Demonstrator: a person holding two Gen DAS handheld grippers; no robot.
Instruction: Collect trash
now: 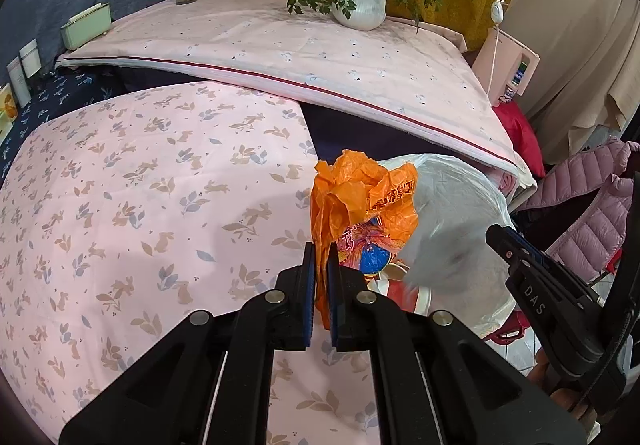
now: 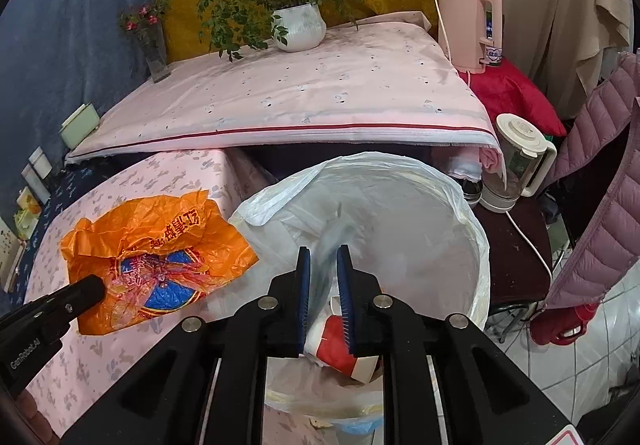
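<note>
My left gripper (image 1: 321, 265) is shut on a crumpled orange plastic bag (image 1: 360, 201) and holds it above the pink rabbit-print tablecloth (image 1: 140, 205), beside the bin. The orange bag (image 2: 160, 257) also shows in the right wrist view, with the left gripper's tip at its lower left. My right gripper (image 2: 323, 265) is shut on the near rim of the white bin liner (image 2: 400, 181), holding the bag mouth open. Inside the liner lies a red and white paper cup (image 2: 340, 349). The liner (image 1: 452, 229) and the right gripper's finger (image 1: 516, 249) show in the left wrist view.
A higher table with a pale cloth (image 2: 300, 105) carries a potted plant (image 2: 298, 27) and a flower vase (image 2: 154, 45). A pink water dispenser (image 2: 470, 29), a glass kettle (image 2: 516, 161), a pink puffer jacket (image 2: 600, 185) and a red container (image 2: 560, 325) on the tiled floor stand right.
</note>
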